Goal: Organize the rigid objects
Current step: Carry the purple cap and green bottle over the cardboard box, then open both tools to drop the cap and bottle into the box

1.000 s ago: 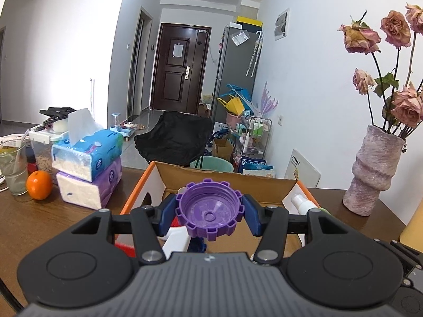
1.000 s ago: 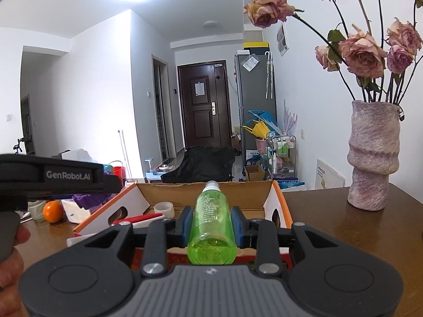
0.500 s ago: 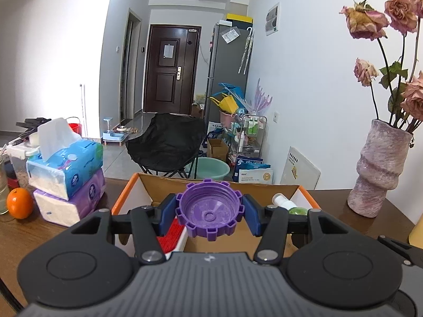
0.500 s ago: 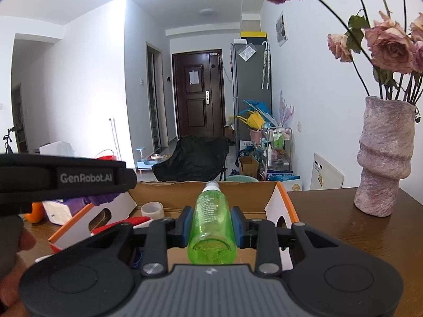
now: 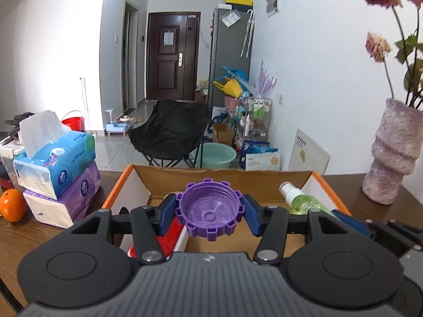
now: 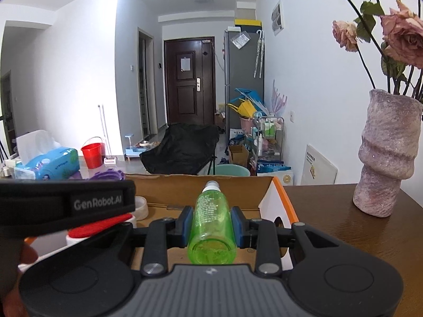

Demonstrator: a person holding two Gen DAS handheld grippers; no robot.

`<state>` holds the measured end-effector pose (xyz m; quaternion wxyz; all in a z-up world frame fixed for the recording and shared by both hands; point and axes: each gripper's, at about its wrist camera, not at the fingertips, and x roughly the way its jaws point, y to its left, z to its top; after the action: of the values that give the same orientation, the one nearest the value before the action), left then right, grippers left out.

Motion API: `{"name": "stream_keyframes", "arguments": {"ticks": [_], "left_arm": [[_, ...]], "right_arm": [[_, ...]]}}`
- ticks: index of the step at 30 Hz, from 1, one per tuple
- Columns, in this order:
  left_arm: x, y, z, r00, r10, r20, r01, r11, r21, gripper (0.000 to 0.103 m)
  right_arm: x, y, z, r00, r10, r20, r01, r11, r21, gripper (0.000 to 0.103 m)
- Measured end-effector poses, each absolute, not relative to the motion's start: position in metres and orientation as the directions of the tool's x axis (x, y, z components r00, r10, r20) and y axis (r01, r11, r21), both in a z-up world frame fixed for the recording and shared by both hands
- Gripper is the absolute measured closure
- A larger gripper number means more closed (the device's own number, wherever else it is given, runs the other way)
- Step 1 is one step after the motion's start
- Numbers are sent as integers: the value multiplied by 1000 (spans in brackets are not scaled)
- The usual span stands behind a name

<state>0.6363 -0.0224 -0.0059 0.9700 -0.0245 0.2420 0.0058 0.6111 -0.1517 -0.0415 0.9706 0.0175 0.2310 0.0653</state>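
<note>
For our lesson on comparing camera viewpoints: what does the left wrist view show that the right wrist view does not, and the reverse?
Only the left wrist view: an orange and the purple tissue pack.
Only the right wrist view: a tape roll inside the box.
Both: the cardboard box, green spray bottle, purple cap, pink vase.

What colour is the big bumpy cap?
Purple. The cap shows best in the left wrist view, held in the left hand-held gripper.

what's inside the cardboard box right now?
In the cardboard box: a tape roll by the back wall and a red-topped white item on its left side. The grippers and what they hold cover the rest of its floor.
</note>
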Motion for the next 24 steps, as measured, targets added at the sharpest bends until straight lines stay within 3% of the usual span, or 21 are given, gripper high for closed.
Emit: {"name": "stream_keyframes", "arguments": {"ticks": [10, 12, 13, 14, 15, 16, 18, 24], "left_arm": [[647, -20, -17, 850, 21, -526, -45, 998, -33, 47], [647, -19, -16, 848, 9, -531, -34, 999, -36, 27], [646, -18, -15, 848, 10, -530, -36, 999, -39, 8], [644, -16, -13, 851, 26, -524, -52, 998, -35, 0], [643, -14, -12, 856, 43, -516, -67, 997, -28, 0], [642, -12, -10, 855, 55, -515, -78, 997, -22, 0], [641, -7, -7, 850, 56, -523, -82, 996, -27, 0], [642, 2, -6, 842, 68, -536, -103, 994, -37, 0]], "right_arm": [[622, -149, -53, 866, 135, -481, -122, 991, 58, 73], [622, -149, -54, 859, 139, -493, -129, 990, 55, 73], [621, -149, -53, 861, 131, -492, -123, 991, 47, 73], [621, -149, -52, 863, 116, -492, -114, 993, 33, 71], [621, -150, -51, 863, 99, -496, -104, 994, 18, 55], [622, -151, -50, 862, 85, -501, -93, 996, 9, 27], [620, -152, -49, 872, 51, -486, -62, 998, -6, 3], [621, -155, -49, 865, 57, -499, -64, 998, 3, 0]]}}
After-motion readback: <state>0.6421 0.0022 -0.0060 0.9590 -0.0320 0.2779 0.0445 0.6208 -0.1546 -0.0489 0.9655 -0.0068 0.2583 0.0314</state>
